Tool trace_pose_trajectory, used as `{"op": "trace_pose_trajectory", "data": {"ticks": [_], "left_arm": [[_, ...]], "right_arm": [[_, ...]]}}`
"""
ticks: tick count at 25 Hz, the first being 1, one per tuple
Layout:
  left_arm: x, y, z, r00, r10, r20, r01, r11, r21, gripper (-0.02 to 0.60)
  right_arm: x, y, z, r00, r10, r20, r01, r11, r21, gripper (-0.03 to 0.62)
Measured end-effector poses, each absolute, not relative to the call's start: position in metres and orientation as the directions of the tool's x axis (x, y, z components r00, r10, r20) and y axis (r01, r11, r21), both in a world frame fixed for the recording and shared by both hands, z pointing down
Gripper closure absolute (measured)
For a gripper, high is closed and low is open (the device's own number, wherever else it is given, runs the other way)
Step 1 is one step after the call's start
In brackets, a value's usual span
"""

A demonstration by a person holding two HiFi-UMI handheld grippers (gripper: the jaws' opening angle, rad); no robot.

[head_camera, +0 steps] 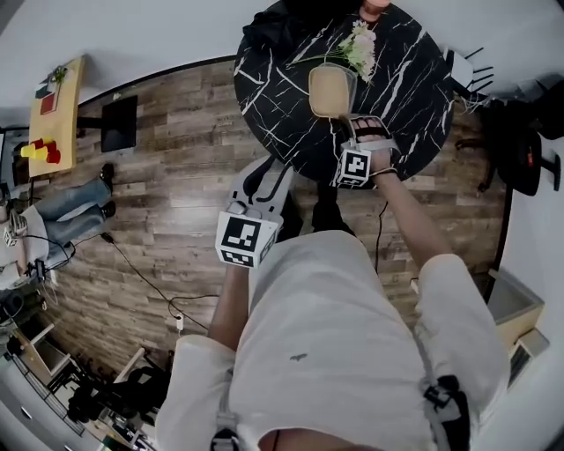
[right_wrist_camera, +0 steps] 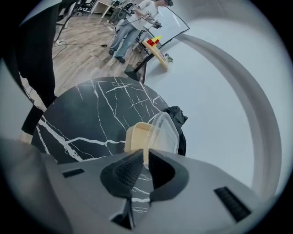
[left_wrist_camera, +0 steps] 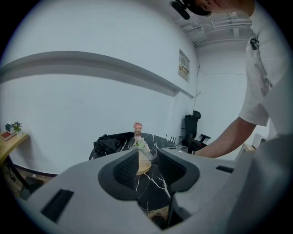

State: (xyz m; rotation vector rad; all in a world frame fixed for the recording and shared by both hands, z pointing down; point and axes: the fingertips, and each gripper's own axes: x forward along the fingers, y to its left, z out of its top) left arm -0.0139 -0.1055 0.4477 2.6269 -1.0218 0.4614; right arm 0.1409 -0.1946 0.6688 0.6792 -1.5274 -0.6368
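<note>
While the right gripper (right_wrist_camera: 145,157) has its jaws nearly together, pinched on the near rim of the box (right_wrist_camera: 137,137), the left gripper (left_wrist_camera: 147,157) hangs off the table's (head_camera: 264,97) near edge with its jaws well apart and nothing between them.

The box sits on the table, toward the edge nearest the person, with a small bunch of flowers (head_camera: 359,48) just beyond it and a black cloth (head_camera: 264,26) at the table's far side. Its mouth faces up. Its clear lid (right_wrist_camera: 165,132) is tilted up along the side toward the cloth. The long axis seems to run away from the right gripper, across the table toward the flowers.

It looks like thin plastic: light, a little flexible and smooth, so probably easy to slide or tip on the polished table. The stiff beige rim looks the safer place to hold. The clear lid looks flimsy and would likely bend or swing on its hinge.
</note>
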Motion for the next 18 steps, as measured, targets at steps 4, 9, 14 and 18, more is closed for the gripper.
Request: {"op": "trace_pose_trajectory", "data": {"ticks": [4, 9, 14, 18], "left_arm": [[-0.022, -0.107, 0.446, 0.739, -0.564, 0.368, -0.647, -0.747, 0.154, 0.466], [-0.029, -0.109, 0.445, 0.777, -0.522, 0.353, -0.598, -0.787, 0.152, 0.465], [-0.033, -0.114, 0.445, 0.815, -0.472, 0.337, -0.542, -0.826, 0.153, 0.466], [-0.034, -0.111, 0.446, 0.843, -0.428, 0.327, -0.494, -0.856, 0.151, 0.465]], "right_arm": [[0.134, -0.186, 0.65, -0.017, -0.761, 0.649, -0.095, 0.647, 0.756, 0.556], [0.12, -0.172, 0.62, -0.011, -0.794, 0.607, -0.161, 0.601, 0.783, 0.556], [0.104, -0.158, 0.597, 0.018, -0.822, 0.569, -0.225, 0.551, 0.804, 0.556], [0.092, -0.144, 0.574, 0.039, -0.843, 0.537, -0.28, 0.506, 0.816, 0.557]]}}
